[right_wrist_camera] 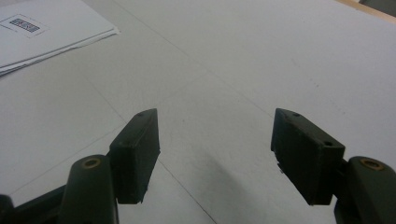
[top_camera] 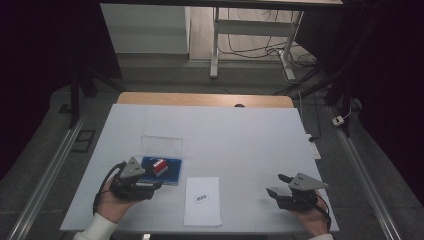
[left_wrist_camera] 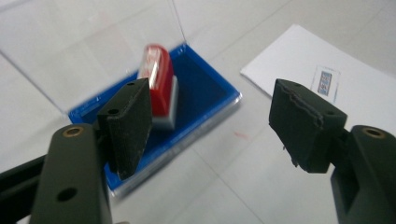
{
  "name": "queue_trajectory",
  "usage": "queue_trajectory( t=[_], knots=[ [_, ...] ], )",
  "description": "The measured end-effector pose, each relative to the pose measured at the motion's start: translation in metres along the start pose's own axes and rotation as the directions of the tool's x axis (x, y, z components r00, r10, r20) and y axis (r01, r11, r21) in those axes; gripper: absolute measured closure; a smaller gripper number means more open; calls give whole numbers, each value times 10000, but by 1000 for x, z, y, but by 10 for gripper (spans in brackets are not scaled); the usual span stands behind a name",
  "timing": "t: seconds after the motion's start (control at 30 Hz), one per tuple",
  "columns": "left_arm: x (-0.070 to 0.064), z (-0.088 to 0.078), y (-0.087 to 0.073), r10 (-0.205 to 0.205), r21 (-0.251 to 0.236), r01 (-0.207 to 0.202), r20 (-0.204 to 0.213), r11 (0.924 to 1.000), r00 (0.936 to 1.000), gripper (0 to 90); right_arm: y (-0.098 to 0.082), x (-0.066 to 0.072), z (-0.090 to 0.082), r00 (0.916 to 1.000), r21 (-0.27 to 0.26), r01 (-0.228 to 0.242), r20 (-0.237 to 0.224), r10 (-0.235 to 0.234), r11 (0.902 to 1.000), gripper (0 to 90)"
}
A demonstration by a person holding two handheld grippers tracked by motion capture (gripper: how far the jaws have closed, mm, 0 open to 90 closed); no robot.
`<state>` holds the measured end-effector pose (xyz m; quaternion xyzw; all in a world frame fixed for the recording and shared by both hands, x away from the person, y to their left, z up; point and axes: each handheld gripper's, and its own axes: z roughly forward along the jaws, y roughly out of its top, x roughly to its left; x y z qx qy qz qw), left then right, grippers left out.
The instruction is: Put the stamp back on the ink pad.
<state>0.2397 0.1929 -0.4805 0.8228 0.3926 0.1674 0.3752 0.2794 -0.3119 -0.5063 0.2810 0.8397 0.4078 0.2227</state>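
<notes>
- While the left gripper [left_wrist_camera: 210, 121] hovers just short of the blue ink pad case [left_wrist_camera: 205, 100], its jaws stand wide apart and hold nothing.
- The red stamp [left_wrist_camera: 159, 81] stands in that case, whose clear lid [left_wrist_camera: 84, 42] is tipped back, near the table's [top_camera: 240, 135] left front.
- The step in hand looks like the reach for the stamp; next, the jaws must straddle its red body and close.
- The right gripper [right_wrist_camera: 215, 154] waits equally wide and empty, well apart from the paper sheet [top_camera: 202, 200] with its small printed label [top_camera: 201, 198].
</notes>
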Motion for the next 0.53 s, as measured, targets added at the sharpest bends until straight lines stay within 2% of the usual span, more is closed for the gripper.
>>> queue_trajectory(
  t=[0.07, 0.23, 0.53],
  knots=[
    [-3, -1, -9, -121, -154, 121, 1, 9998, 9999, 304, 0, 0, 0, 10000, 9, 0, -4, 0, 10000, 320],
    [-6, 0, -23, -259, -36, 260, 203, 9997, 9995, 304, 0, 0, 0, 10000, -20, -19, -6, 19, 10000, 321],
    [-6, 2, -25, -210, -6, 210, 114, 9998, 9997, 304, 0, 1, -1, 10000, -96, -1, -91, 0, 10000, 320]
  ],
)
